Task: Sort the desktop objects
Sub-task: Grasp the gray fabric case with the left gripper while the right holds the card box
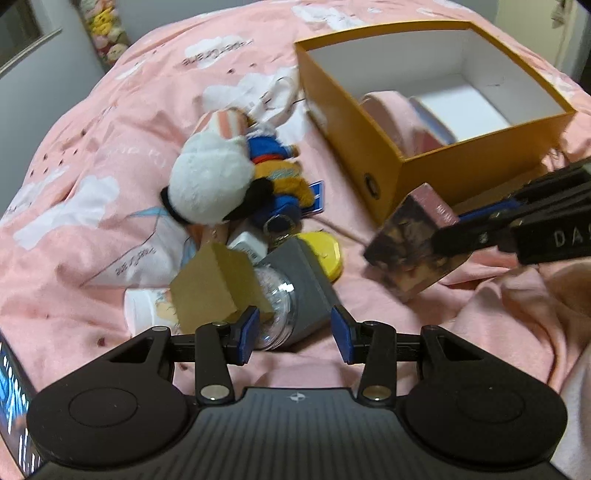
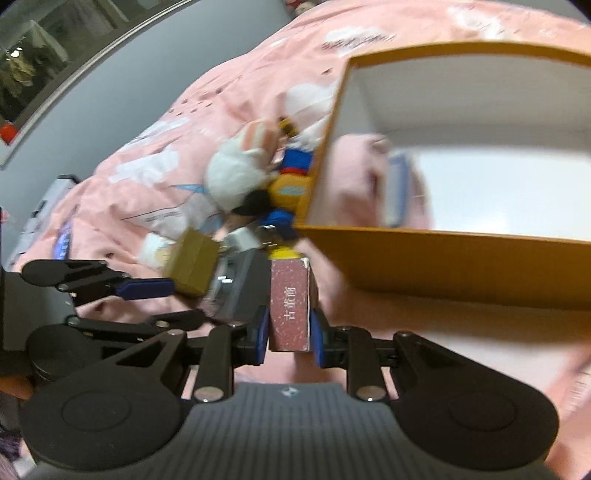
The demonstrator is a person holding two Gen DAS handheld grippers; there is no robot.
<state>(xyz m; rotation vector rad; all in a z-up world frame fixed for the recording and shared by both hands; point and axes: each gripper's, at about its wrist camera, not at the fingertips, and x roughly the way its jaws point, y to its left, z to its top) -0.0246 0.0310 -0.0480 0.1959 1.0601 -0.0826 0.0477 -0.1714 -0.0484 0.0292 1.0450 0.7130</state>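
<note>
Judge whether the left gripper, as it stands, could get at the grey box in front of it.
Probably yes. The left gripper stands open just before the grey box, nothing between them. A clear globe and a brown box crowd its left side.

orange box (image 2: 461,269) blurred, cut off at right edge; its contents indistinct.

Bed covered by a pink duvet (image 1: 110,155) printed with white clouds and small lettering; fabric rumpled at the near right. Grey wall (image 2: 147,70) behind the bed. A framed glass panel (image 2: 44,55) runs along that wall, contents indistinct. A strip of pastel plush shapes (image 1: 103,29) stands at the upper left. Screen edge (image 1: 14,406) glows at lower left.
</note>
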